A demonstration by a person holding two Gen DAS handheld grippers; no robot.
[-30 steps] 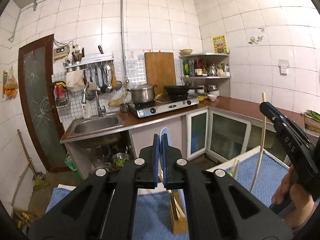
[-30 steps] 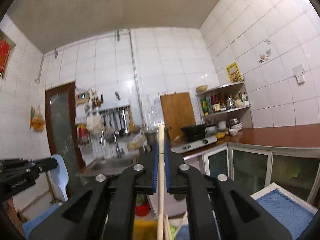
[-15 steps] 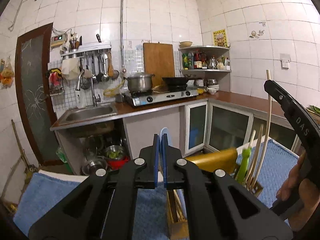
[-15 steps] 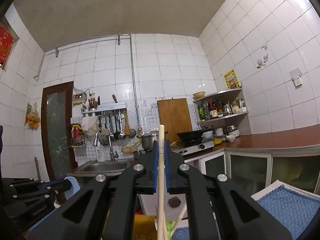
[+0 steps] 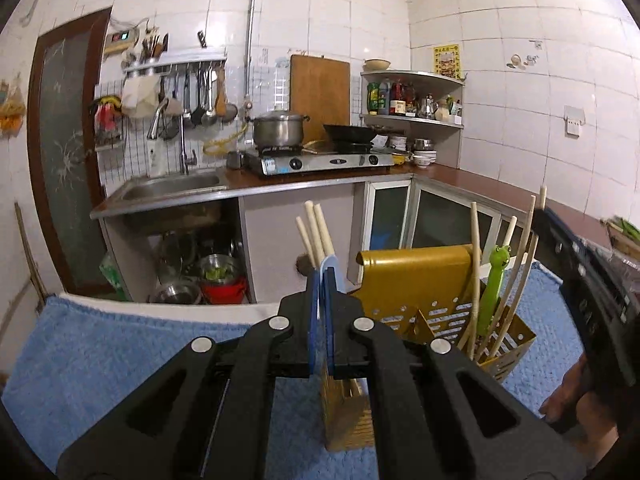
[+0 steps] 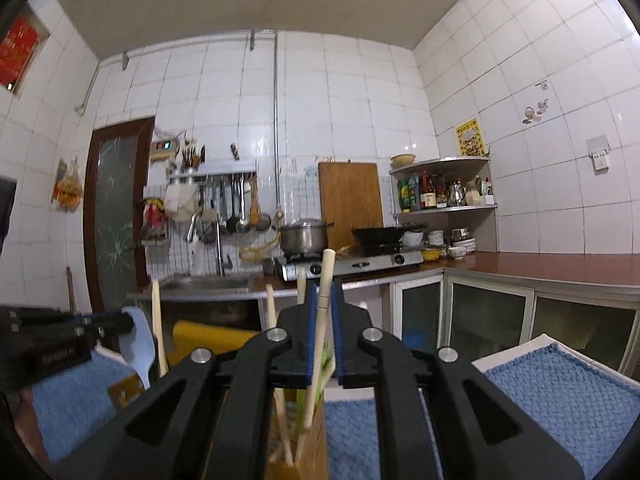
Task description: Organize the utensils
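My left gripper point(image 5: 320, 280) is shut on a pale blue spatula point(image 5: 329, 265), held above a small wooden holder point(image 5: 346, 412) with chopsticks point(image 5: 314, 232). The spatula also shows in the right wrist view point(image 6: 138, 344). A gold perforated utensil caddy point(image 5: 424, 280) stands to the right with several chopsticks and a green frog-topped utensil point(image 5: 494, 288). My right gripper point(image 6: 322, 300) has its jaws slightly parted around a wooden chopstick point(image 6: 322, 312) that leans loose between them, its lower end down in the caddy point(image 6: 208, 340). The right gripper also shows in the left wrist view point(image 5: 588, 280).
A blue towel point(image 5: 100, 352) covers the table under the holders and also shows in the right wrist view point(image 6: 560, 388). Behind are a sink point(image 5: 172, 188), a gas stove with a pot point(image 5: 280, 130) and a wok, cabinets, and a corner shelf of bottles.
Both grippers have come down toward the holders. The right gripper's jaws have parted and the chopstick now leans loose between them. The left gripper still grips the spatula.
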